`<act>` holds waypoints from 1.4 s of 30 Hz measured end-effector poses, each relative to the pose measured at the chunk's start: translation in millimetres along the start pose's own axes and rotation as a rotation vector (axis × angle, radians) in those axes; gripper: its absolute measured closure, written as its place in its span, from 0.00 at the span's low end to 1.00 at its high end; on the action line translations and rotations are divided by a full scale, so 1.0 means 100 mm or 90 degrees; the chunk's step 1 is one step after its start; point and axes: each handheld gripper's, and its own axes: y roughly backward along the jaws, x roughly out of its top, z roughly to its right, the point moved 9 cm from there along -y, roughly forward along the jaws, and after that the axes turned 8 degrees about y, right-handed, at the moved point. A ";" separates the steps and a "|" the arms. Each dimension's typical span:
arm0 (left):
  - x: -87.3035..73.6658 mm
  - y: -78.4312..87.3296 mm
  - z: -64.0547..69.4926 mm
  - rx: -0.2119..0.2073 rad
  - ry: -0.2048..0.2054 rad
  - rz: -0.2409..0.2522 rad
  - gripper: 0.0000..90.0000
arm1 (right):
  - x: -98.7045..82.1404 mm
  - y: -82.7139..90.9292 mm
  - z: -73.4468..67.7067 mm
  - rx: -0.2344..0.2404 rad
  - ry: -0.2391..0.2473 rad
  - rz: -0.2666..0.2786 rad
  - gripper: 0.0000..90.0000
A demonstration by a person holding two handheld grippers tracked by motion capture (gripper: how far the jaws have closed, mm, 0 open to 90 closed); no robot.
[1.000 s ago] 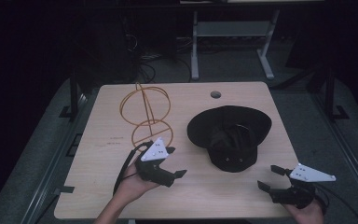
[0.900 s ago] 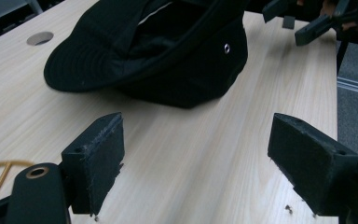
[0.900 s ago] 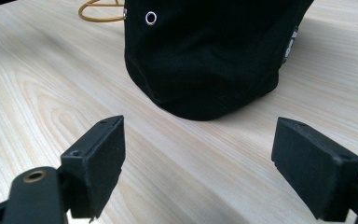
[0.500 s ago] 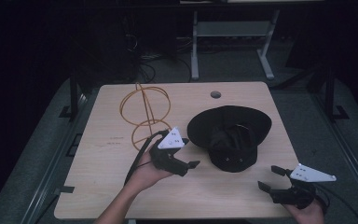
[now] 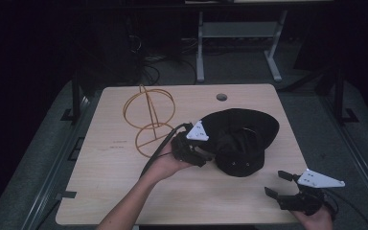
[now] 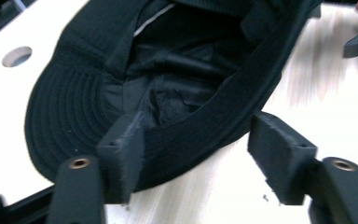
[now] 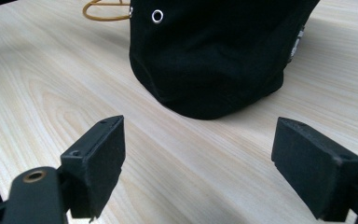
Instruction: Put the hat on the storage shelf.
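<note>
A black bucket hat [image 5: 244, 136] lies upside down on the wooden table [image 5: 105, 187], right of centre. My left gripper [image 5: 210, 156] has reached its left rim. In the left gripper view the hat's rim [image 6: 200, 126] runs between the two pads [image 6: 121, 154] of the left gripper [image 6: 198, 158]. The jaws have just been closing, and they stand apart around the rim without clamping it. My right gripper [image 5: 278, 184] rests near the front right corner, open with nothing between its fingers. In the right gripper view, that gripper [image 7: 205, 163] faces the hat's crown [image 7: 214, 56] from a short way off.
A golden wire hat stand [image 5: 148, 120] stands at the back left of the table, its base ring just left of my left hand. A round cable hole [image 5: 222, 97] sits near the far edge. Table legs and cables lie on the dark floor beyond.
My left gripper has moved right across the table, from beside the wire stand to the hat's rim, and its jaws stand narrower. The right gripper has kept still.
</note>
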 end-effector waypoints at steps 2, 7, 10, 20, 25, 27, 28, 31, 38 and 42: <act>-0.01 -0.05 -0.01 0.000 -0.013 -0.011 0.52 | 0.00 -0.01 -0.01 0.002 0.002 -0.001 0.19; -0.04 -0.16 -0.01 0.000 -0.019 -0.025 0.68 | -0.01 -0.03 -0.04 0.006 0.008 -0.007 0.19; -0.01 -0.16 0.04 -0.003 -0.027 -0.021 0.75 | 0.00 -0.04 -0.06 0.005 0.013 -0.007 0.18; 0.06 -0.15 0.24 -0.041 -0.022 0.001 0.88 | 0.05 -0.06 -0.10 0.005 0.018 0.003 0.18; 0.16 -0.12 0.37 -0.075 -0.003 0.026 0.92 | 0.11 -0.06 -0.12 0.005 0.022 0.020 0.18; 0.19 -0.11 0.41 -0.088 0.004 0.033 0.92 | 0.14 -0.05 -0.13 0.002 0.017 0.028 0.18; 0.19 -0.11 0.41 -0.088 0.004 0.033 0.92 | 0.14 -0.05 -0.13 0.002 0.017 0.028 0.18; 0.22 -0.10 0.46 -0.110 0.017 0.043 0.92 | 0.17 -0.06 -0.15 -0.005 0.026 0.036 0.18; 0.28 -0.06 0.53 -0.135 0.027 0.057 0.94 | 0.22 -0.12 -0.18 -0.010 0.025 0.048 0.18; 0.30 -0.07 0.57 -0.143 0.022 0.057 0.95 | 0.24 -0.16 -0.18 -0.019 0.023 0.049 0.18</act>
